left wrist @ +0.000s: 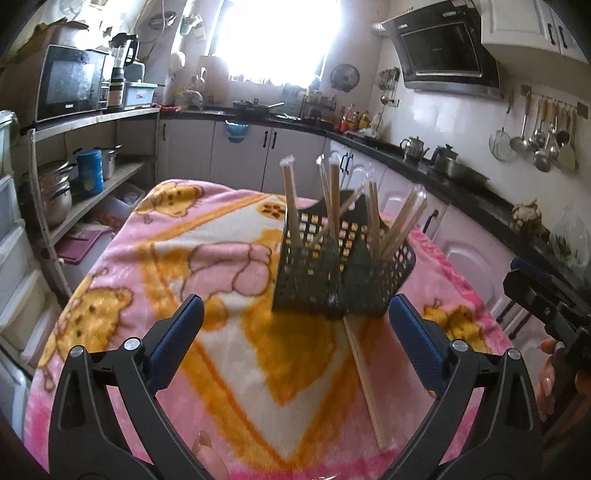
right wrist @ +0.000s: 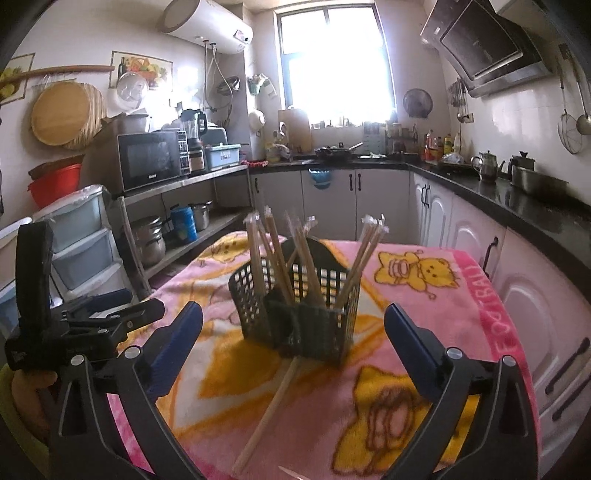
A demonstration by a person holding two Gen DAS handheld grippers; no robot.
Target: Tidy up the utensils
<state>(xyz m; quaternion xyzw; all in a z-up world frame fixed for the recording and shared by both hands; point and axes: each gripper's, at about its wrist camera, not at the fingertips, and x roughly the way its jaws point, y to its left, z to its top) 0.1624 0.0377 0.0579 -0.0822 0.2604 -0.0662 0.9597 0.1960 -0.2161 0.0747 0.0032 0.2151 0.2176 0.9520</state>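
- The black basket (left wrist: 341, 264) stands upright on the pink blanket (left wrist: 122, 258) — both views catch it, with bundles of wrapped chopsticks (left wrist: 334, 195) leaning out of its compartments at different angles.
- One loose pair of chopsticks (left wrist: 365, 373) lies flat on the blanket, its far end touching the near foot of the basket.
- Left gripper (left wrist: 295, 317): its jaws are spread wide with nothing between them; the basket sits ahead of the gap, and the loose pair runs just inside the right-hand finger.
- Right gripper (right wrist: 293, 326): its jaws are likewise wide apart and hold nothing, the basket ahead of them.
- Only the right wrist view shows the word "FOOTBALL" along the blanket's edge right of the basket, the white water heater (right wrist: 207, 26) on the wall, the round wooden boards and the red tub (right wrist: 55, 184) far left of the basket.
- Only the left wrist view shows the hanging ladles and strainer (left wrist: 535, 136) on the wall to the right of the basket.
- Each view catches the other gripper at its edge, beside a person's fingers.
- Behind the basket: a bright window, a microwave (right wrist: 151, 160), kettles on the dark counter.
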